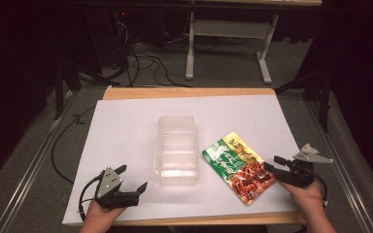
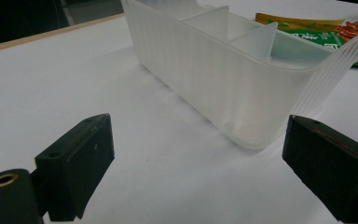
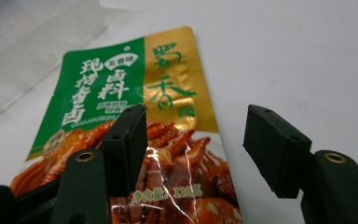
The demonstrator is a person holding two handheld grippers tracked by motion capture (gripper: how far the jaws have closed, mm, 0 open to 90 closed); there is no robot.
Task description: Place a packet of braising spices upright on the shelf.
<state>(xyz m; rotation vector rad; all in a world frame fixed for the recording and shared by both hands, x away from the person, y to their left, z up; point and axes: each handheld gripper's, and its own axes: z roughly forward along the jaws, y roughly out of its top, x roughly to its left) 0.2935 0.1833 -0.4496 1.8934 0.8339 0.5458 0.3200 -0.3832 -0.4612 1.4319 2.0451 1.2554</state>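
Note:
A flat snack pouch [image 1: 235, 165], green and gold with a picture of red-brown meat, lies on the white sheet just right of a clear plastic container [image 1: 176, 118] with inner dividers. My right gripper [image 1: 271, 163] sits at the pouch's lower right edge. In the right gripper view its jaws stand apart [image 3: 193, 140], the left one over the pouch [image 3: 112, 79] and the right one over bare sheet, with neither pad pressing on it. My left gripper [image 1: 134, 176] rests open at the front left, its jaws [image 2: 196, 154] wide before the container's near corner [image 2: 214, 79], touching nothing.
The white sheet [image 1: 126, 131] covers a wooden tabletop with its edge close in front of both hands. Cables trail off the table's left side. Beyond the far edge stand a desk frame [image 1: 190, 48] and floor cables. A strip of the pouch [image 2: 317, 35] shows behind the container.

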